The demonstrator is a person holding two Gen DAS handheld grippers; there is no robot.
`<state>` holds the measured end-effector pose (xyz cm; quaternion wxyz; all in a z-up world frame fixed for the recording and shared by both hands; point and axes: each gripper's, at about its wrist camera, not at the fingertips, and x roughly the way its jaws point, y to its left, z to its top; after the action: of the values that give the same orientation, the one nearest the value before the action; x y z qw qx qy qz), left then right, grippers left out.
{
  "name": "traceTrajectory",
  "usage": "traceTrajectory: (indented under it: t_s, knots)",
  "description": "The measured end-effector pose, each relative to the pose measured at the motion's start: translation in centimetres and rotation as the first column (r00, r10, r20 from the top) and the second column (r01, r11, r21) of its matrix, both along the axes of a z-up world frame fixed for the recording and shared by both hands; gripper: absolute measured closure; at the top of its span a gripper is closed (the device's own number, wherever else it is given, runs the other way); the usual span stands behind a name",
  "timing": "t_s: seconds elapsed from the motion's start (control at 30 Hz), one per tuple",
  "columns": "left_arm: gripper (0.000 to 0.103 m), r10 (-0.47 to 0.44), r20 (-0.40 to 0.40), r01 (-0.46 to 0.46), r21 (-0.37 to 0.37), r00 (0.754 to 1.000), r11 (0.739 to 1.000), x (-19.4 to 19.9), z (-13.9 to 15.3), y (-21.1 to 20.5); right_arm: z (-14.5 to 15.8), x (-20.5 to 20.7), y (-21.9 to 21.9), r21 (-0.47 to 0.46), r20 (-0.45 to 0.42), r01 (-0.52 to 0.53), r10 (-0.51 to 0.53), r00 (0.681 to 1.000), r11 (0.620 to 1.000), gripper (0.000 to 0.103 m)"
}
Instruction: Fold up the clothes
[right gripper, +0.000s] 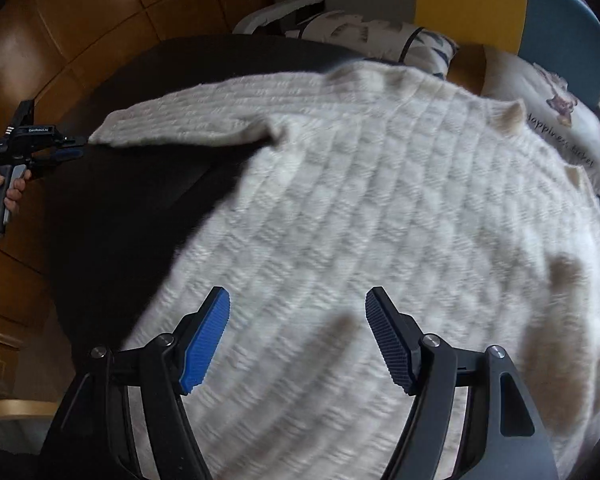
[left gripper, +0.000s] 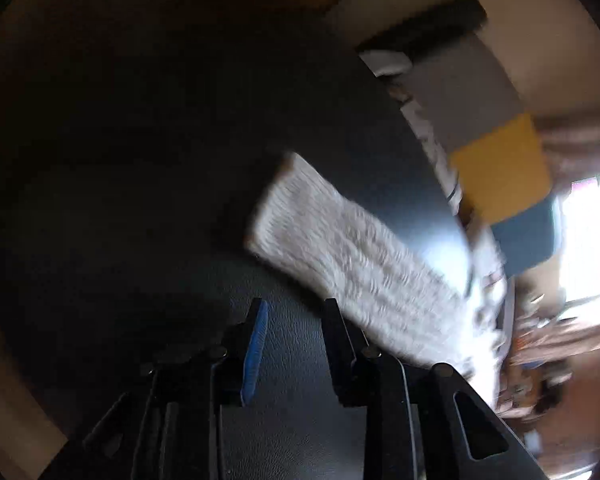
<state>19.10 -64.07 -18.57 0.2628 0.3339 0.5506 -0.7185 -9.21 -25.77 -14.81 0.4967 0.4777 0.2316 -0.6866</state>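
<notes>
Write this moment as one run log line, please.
task: fold clothes | white knit sweater: spread on black table | left gripper: open, empty, beside sleeve cuff | right gripper: open, above sweater body

Cream knitted sweater [right gripper: 360, 208] on dark table [right gripper: 112, 216], open right gripper [right gripper: 298, 340] above it.

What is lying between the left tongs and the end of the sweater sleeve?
Nothing: in the left wrist view only bare black table separates the open left tongs from the white sweater sleeve.
</notes>
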Motion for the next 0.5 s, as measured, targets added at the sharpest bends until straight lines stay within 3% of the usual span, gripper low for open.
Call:
traceTrajectory:
  t_s: [0.17,0.33,0.4,0.43,0.47,0.5]
  knots:
    - [0.074,0.039,-0.066,-0.033,0.089,0.997,0.995,-1.3,-1.9,-0.7,0.0,0.2,-1.4,0.014,-0.017,0.005,-0.005,1.000,1.000,0.029]
    - [0.072,0.098,-0.126,-0.082,0.126,0.987,0.989,-3.0,-2.7,-1.0,0.8,-0.8,-1.8,0.002,-0.039,0.036,-0.035,0.999,0.999,0.029]
    - [0.073,0.128,-0.145,-0.113,0.108,0.981,0.988,-3.2,-2.7,-0.8,1.1,-1.8,-1.9,-0.006,-0.048,0.059,-0.059,0.997,0.998,0.029]
    - [0.081,0.139,-0.141,-0.129,0.072,0.980,0.989,-3.4,-2.6,-0.6,1.2,-2.3,-1.9,-0.010,-0.053,0.071,-0.071,0.996,0.997,0.029]
    - [0.095,0.149,-0.133,-0.147,0.028,0.980,0.989,-3.6,-2.4,-0.3,1.4,-2.8,-2.0,-0.014,-0.058,0.083,-0.084,0.995,0.996,0.029]
    - [0.099,0.167,-0.128,-0.170,-0.010,0.978,0.985,-3.5,-2.2,0.2,1.5,-3.6,-2.0,-0.017,-0.064,0.106,-0.107,0.992,0.994,0.029]
